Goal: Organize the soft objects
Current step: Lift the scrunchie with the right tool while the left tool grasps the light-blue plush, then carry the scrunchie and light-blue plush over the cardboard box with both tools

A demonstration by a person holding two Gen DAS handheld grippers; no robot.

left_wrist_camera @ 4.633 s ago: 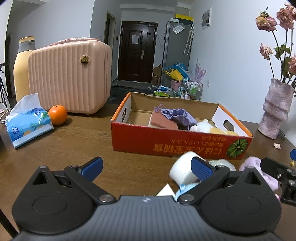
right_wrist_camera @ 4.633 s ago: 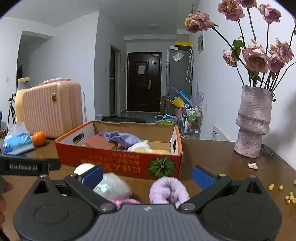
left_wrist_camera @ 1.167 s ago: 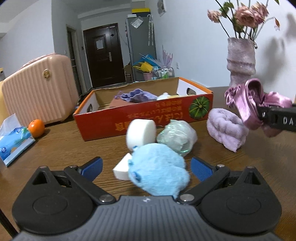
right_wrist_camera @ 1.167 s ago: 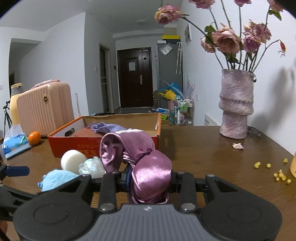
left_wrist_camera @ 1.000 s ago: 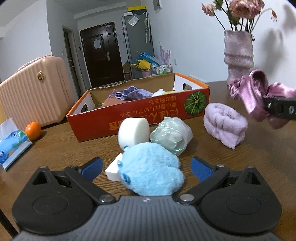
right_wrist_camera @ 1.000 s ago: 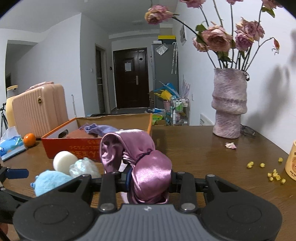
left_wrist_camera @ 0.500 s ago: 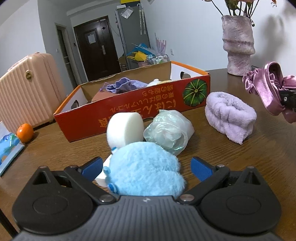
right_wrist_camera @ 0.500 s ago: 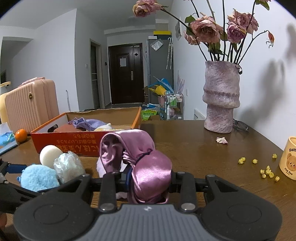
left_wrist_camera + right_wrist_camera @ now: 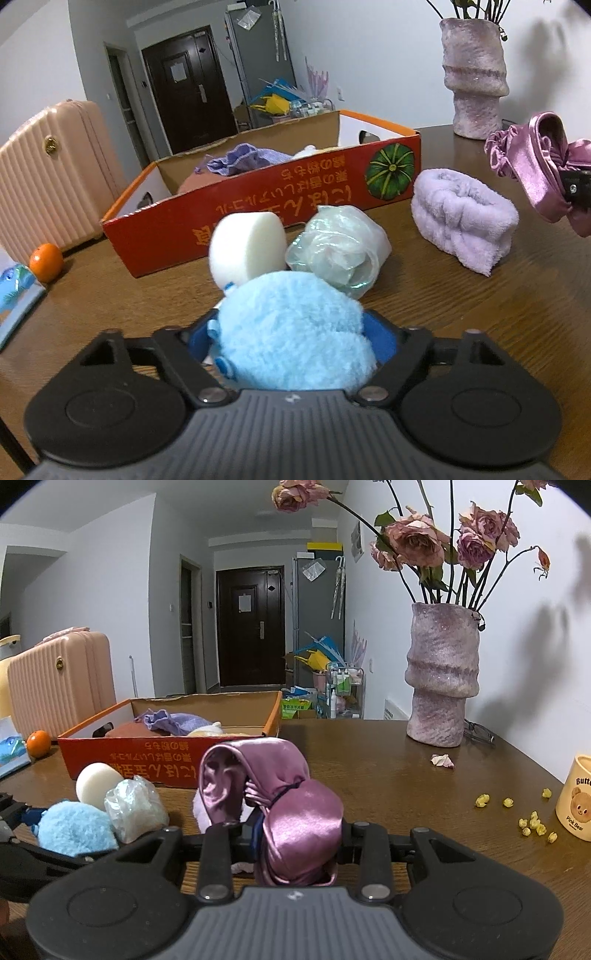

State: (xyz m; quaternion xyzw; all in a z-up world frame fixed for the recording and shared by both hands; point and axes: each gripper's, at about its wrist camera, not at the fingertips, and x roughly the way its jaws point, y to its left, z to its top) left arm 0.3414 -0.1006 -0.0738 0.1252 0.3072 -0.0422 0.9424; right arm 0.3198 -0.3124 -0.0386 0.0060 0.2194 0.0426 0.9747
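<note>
Blue plush (image 9: pixel 291 332) sits between my left gripper's (image 9: pixel 291 338) pads, whose jaws have just been closing and now press its sides; it rests on the table (image 9: pixel 461 306). Behind it: a white sponge (image 9: pixel 247 251) and a clear bag (image 9: pixel 338 251), touching, in front of the red box (image 9: pixel 258 214). My right gripper (image 9: pixel 291 830) is clamped on a satin scrunchie (image 9: pixel 291 808). A lilac towel (image 9: pixel 461 221) lies right of the bag.
</note>
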